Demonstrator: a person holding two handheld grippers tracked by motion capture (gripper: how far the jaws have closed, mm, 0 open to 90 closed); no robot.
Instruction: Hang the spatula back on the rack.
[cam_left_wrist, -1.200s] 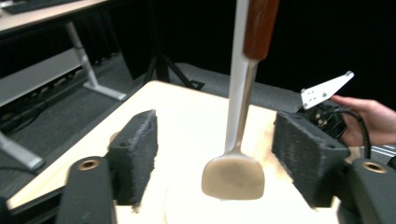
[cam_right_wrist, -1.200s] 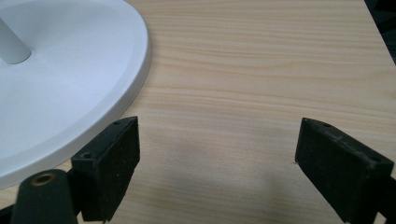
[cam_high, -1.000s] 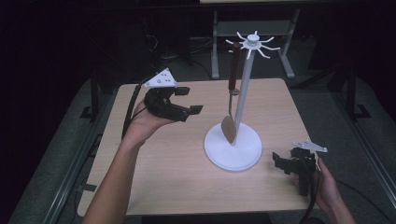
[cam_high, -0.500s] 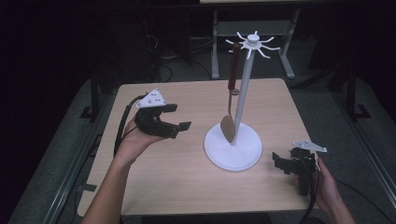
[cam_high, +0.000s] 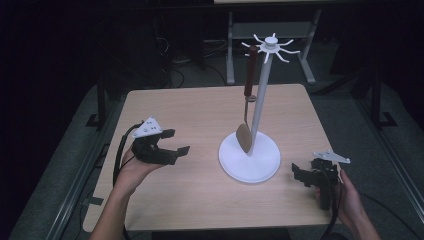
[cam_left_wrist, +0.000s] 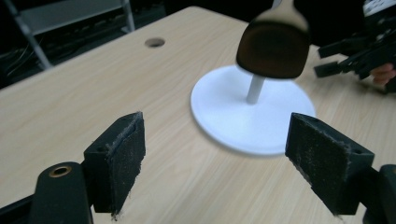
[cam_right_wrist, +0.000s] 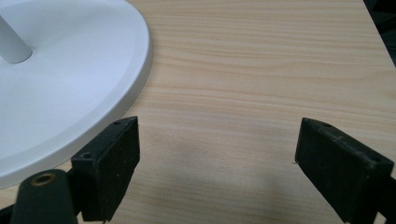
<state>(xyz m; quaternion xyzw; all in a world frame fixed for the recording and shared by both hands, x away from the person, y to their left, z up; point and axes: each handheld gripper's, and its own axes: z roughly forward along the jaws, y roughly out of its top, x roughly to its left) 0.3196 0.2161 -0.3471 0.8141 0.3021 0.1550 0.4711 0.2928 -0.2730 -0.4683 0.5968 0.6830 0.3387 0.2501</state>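
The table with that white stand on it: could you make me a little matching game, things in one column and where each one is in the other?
Things:
1. spatula
2. left gripper
3. right gripper
4. round white base

Places:
A. near the table's right front corner, jaws open, holding nothing
B. hanging from a hook at the top of the stand
C. flat on the table, under the pole
D. held above the table's left side, jaws open, facing the stand

Pairs: 1-B, 2-D, 3-A, 4-C
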